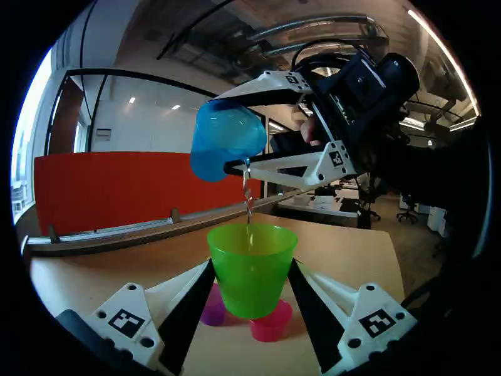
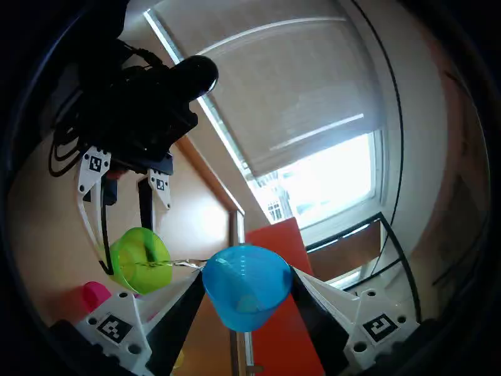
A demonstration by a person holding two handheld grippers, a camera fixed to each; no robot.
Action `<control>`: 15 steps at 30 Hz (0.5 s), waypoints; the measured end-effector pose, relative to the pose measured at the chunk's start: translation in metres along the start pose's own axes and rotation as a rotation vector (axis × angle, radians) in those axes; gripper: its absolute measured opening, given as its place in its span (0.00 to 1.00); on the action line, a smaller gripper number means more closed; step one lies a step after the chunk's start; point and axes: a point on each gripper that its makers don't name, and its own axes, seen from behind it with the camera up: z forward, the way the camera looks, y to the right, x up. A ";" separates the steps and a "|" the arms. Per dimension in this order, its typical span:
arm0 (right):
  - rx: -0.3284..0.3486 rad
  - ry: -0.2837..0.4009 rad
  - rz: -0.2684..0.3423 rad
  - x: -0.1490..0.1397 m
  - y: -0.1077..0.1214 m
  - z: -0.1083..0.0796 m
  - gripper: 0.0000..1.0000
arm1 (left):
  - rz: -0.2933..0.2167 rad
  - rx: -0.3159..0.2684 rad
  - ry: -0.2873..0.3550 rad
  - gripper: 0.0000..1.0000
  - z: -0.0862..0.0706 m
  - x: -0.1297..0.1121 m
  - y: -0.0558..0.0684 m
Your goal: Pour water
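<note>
my green cup [image 1: 252,269] covers the upper parts of the purple cup [image 1: 213,311] and the pink cup [image 1: 270,323] on the bench [image 1: 351,250]. the hand [image 1: 307,130] behind my right fingers [image 1: 294,170] is nearly all hidden. the far chairs [image 1: 408,213] are too blurred to make out.

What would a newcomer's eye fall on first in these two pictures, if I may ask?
In the left gripper view, the tilted blue translucent plastic cup, clamped in the right gripper, sends a thin stream of water down into the green translucent plastic cup held upright in the left gripper just below. Near its base, a small pink cup and a small purple cup sit on the wooden table.
</note>
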 end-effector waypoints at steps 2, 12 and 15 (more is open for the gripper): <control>0.000 -0.001 -0.006 0.000 0.001 0.000 0.93 | 0.001 0.001 0.000 0.81 0.000 0.000 0.000; -0.003 -0.006 -0.031 0.000 0.002 0.000 0.93 | 0.001 0.000 0.001 0.81 0.000 0.000 0.001; -0.003 -0.006 -0.038 0.001 0.002 0.001 0.93 | 0.000 -0.001 0.001 0.82 0.000 0.000 0.001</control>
